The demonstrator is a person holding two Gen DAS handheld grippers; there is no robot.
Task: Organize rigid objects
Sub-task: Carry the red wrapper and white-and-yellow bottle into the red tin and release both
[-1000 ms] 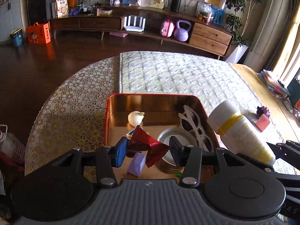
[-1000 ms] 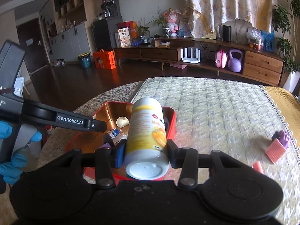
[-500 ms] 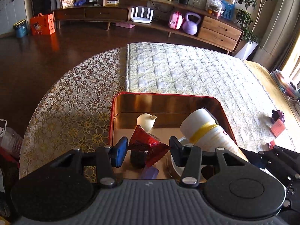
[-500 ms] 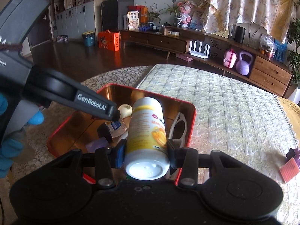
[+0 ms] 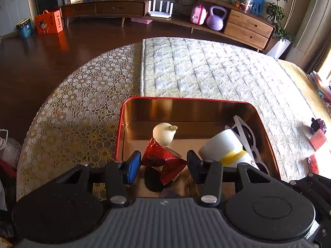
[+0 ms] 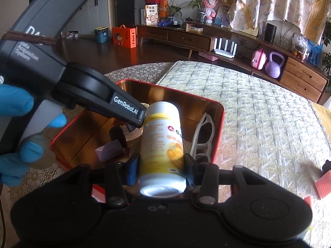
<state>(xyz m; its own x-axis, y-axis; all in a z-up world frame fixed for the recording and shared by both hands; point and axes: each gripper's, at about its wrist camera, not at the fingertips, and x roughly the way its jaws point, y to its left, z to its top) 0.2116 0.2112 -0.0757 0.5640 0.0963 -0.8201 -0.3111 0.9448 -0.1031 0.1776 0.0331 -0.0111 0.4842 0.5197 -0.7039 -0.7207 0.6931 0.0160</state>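
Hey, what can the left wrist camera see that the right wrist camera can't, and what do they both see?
Only the left wrist view shows the left gripper gripping a red foil packet, and the cream garlic-shaped piece clear of any cover.

Only the right wrist view shows the bottle's orange printed label, the right gripper clamped on the white bottle, a blue-gloved hand and the lilac block.

Both show the red tin, the white glasses inside it, the bottle lowered into it, and the pink block on the cloth.
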